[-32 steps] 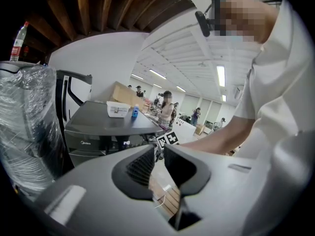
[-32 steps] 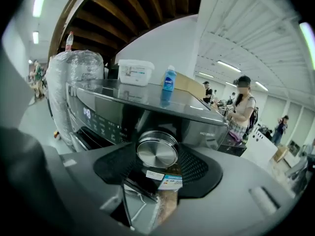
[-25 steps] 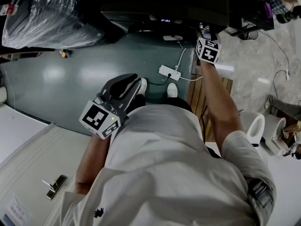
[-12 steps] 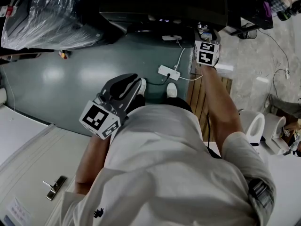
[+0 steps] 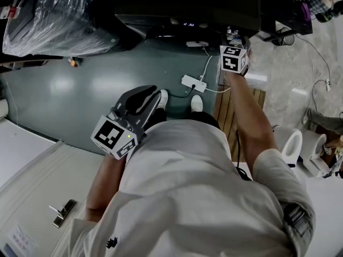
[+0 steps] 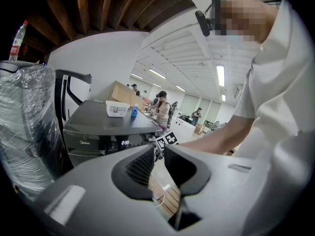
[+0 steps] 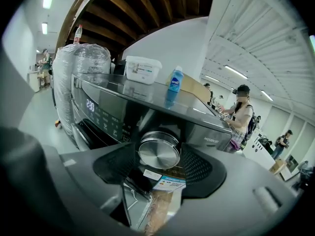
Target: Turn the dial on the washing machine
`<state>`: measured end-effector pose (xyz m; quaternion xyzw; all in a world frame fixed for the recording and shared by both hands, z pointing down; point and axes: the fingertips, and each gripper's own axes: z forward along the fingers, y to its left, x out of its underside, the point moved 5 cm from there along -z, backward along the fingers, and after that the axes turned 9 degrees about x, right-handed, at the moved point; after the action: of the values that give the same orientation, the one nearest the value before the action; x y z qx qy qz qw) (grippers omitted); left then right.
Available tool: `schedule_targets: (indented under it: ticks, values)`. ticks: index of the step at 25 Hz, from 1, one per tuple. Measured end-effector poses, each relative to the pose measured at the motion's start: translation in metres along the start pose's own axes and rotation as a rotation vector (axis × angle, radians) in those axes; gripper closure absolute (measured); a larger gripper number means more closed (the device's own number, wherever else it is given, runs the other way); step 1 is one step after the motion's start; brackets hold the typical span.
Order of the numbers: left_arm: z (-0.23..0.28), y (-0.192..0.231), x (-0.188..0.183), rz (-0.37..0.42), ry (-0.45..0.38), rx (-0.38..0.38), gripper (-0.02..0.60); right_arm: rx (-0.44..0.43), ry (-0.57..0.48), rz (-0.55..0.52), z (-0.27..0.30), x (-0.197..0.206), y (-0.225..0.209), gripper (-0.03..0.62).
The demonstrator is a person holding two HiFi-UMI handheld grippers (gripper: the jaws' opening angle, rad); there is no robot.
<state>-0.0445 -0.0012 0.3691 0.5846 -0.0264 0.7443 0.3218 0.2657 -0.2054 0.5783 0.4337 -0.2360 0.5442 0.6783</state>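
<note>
The dark washing machine [image 7: 110,107] fills the right gripper view, its round silver dial [image 7: 159,150] at the centre of the panel. My right gripper [image 7: 159,157] is shut on the dial, one pad against each side of its rim. In the head view that gripper [image 5: 233,38] reaches up to the machine's front [image 5: 187,12], and its marker cube hides the dial. My left gripper [image 5: 140,97] hangs low by the person's hip, shut and holding nothing. In its own view the left gripper [image 6: 159,165] points toward the machine [image 6: 98,127] from a distance.
A white box [image 7: 142,69] and a blue bottle [image 7: 174,80] stand on the machine's top. A plastic-wrapped bulky item [image 5: 48,15] stands left of the machine. A white power strip [image 5: 193,82] with cables lies on the green floor beside a wooden pallet [image 5: 226,107].
The right gripper's marker cube has rotated at the dial over the three frames while staying in place. The left gripper has not moved.
</note>
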Motion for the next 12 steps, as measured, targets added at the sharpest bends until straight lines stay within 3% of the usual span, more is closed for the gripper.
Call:
schedule_targets:
  ticks: [6,12]
  values:
    - [-0.003,0.004,-0.001,-0.005,-0.004,-0.004,0.495,0.022,0.002,0.068,0.0,-0.001,-0.003,0.327]
    - [-0.003,0.007,-0.002,-0.01,-0.009,0.003,0.495,0.005,0.023,0.275,-0.003,-0.001,-0.011,0.327]
